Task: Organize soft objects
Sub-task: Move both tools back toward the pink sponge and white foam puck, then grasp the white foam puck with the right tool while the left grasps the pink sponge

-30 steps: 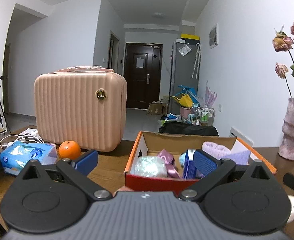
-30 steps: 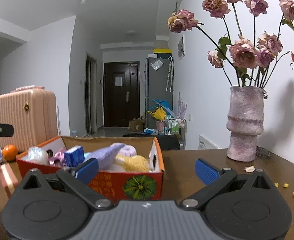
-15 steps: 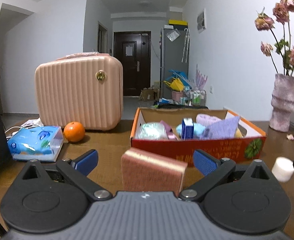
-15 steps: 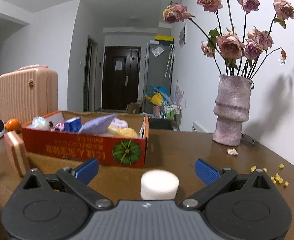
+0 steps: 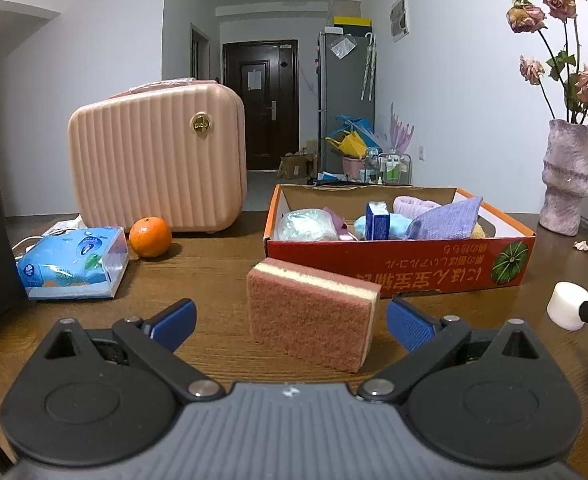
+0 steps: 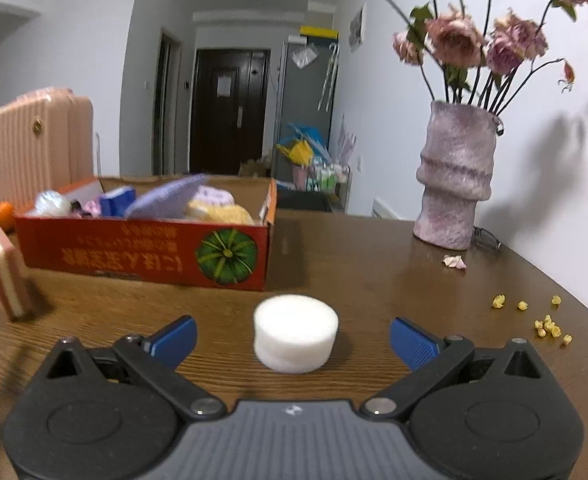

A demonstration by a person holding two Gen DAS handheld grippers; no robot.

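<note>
Left gripper jaws wide open around sponge, standing on edge on desk near box. Right gripper jaws wide open around white puff.

The left gripper is held low and level over the table, its two blue-padded fingers spread wide apart. The right gripper has the same pose, low, level, jaws wide, gripping nothing.
</note>
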